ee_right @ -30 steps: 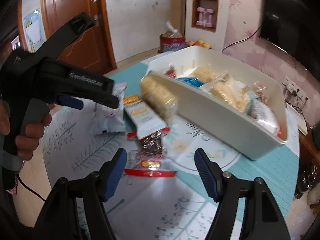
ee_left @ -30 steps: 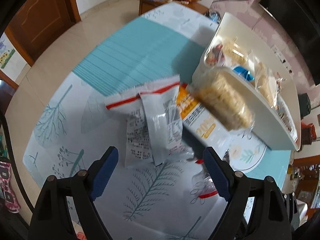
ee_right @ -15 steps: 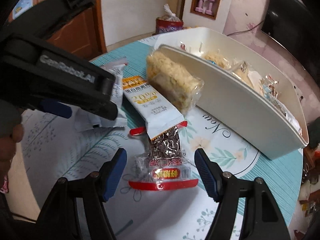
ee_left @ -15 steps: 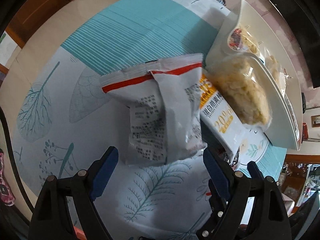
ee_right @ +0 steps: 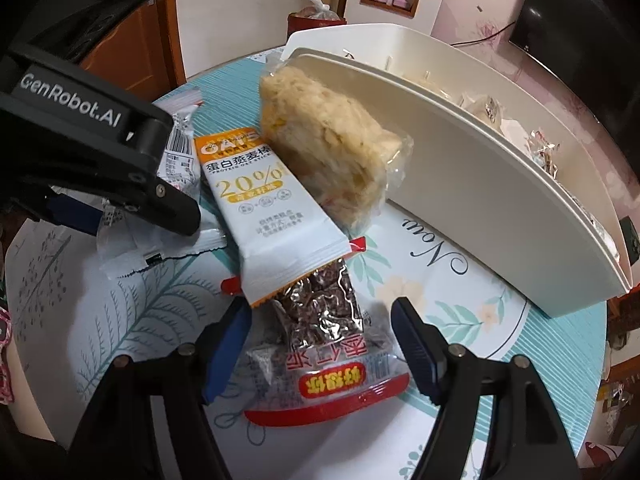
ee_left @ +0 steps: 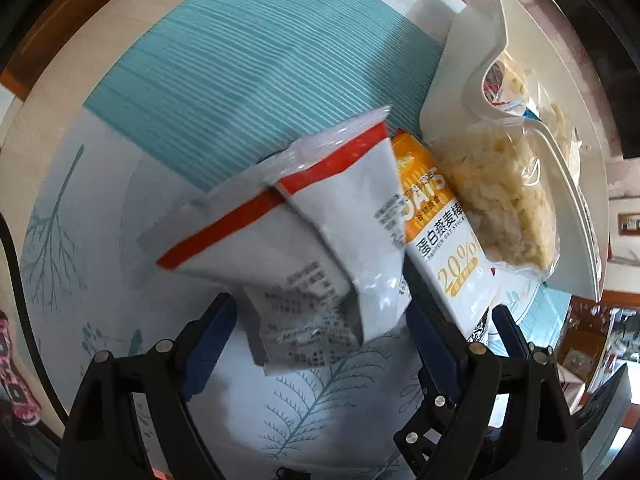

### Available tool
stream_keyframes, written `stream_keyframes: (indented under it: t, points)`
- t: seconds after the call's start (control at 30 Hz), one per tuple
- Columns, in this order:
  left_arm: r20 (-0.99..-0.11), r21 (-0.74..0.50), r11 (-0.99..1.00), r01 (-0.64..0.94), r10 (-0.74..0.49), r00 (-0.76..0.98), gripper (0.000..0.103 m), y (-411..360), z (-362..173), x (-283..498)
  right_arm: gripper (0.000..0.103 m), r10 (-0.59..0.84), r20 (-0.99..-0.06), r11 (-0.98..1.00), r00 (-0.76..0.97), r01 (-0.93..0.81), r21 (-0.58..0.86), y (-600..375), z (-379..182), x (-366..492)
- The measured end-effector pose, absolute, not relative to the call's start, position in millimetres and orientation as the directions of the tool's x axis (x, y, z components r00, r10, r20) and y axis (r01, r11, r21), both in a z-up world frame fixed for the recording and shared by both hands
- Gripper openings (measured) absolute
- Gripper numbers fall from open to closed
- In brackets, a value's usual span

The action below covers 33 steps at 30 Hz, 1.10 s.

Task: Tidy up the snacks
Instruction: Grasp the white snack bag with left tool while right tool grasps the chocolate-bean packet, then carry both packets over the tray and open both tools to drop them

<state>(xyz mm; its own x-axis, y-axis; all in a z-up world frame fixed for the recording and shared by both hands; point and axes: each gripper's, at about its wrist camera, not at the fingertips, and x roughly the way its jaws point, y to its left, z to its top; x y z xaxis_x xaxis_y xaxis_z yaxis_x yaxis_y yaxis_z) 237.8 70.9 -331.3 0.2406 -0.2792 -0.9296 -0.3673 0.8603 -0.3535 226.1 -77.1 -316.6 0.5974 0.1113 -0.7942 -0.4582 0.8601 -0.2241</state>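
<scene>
Two white snack packets (ee_left: 340, 248) with red stripes lie overlapped on the table. My left gripper (ee_left: 320, 320) is open and straddles their near ends; its pads do not press them. An orange-and-white oat bar (ee_left: 440, 240) and a clear pack of pale crackers (ee_left: 508, 200) lean toward the white bin (ee_left: 460, 60). In the right wrist view a clear packet of dark pieces with a red band (ee_right: 320, 340) lies partly under the oat bar (ee_right: 264, 200). My right gripper (ee_right: 322, 320) is open with this packet between its fingers. The left gripper (ee_right: 100, 152) hovers over the white packets (ee_right: 176, 208).
The white bin (ee_right: 480, 200) at the right holds several wrapped snacks. The cracker pack (ee_right: 324, 148) rests against its wall. The round table (ee_right: 120, 320) has a leaf-print and teal striped cloth. A wooden door (ee_right: 140, 40) and a red bag (ee_right: 316, 12) stand beyond.
Both grippers have come down closer to the snacks. The left one now has the white packets between its fingers, and the right one has the dark packet between its fingers.
</scene>
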Motion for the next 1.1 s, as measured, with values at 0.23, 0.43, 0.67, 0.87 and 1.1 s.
stream_keyframes:
  t: [0.23,0.43,0.67,0.87,1.1]
  points:
    - [-0.933,-0.35,0.862,-0.365,-0.287,0.216,0.085,71.8,-330.4,245.3,0.073,0.143,-0.813,0.895,0.564,-0.424,-0.137,-83.5,-315.5,239.7]
    - [-0.93,-0.357,0.849,-0.388,-0.286,0.231,0.073,84.7,-326.4,242.0,0.073,0.152,-0.82,0.894,0.552,-0.431,-0.124,-85.2,-315.6,244.1]
    - [-0.917,-0.388,0.835,-0.39,-0.307,0.255,0.063,85.6,-324.9,232.8,0.064,0.165,-0.817,0.88,0.552,-0.457,-0.132,-82.7,-314.2,249.0]
    - [-0.926,-0.369,0.834,-0.41,-0.288,0.246,0.062,80.5,-325.5,218.0,0.049,0.175,-0.814,0.872,0.553,-0.471,-0.132,-84.8,-312.3,241.3]
    - [-0.937,-0.34,0.843,-0.417,-0.263,0.231,0.062,64.8,-322.8,201.8,0.046,0.19,-0.823,0.861,0.536,-0.494,-0.124,-95.6,-310.9,225.2]
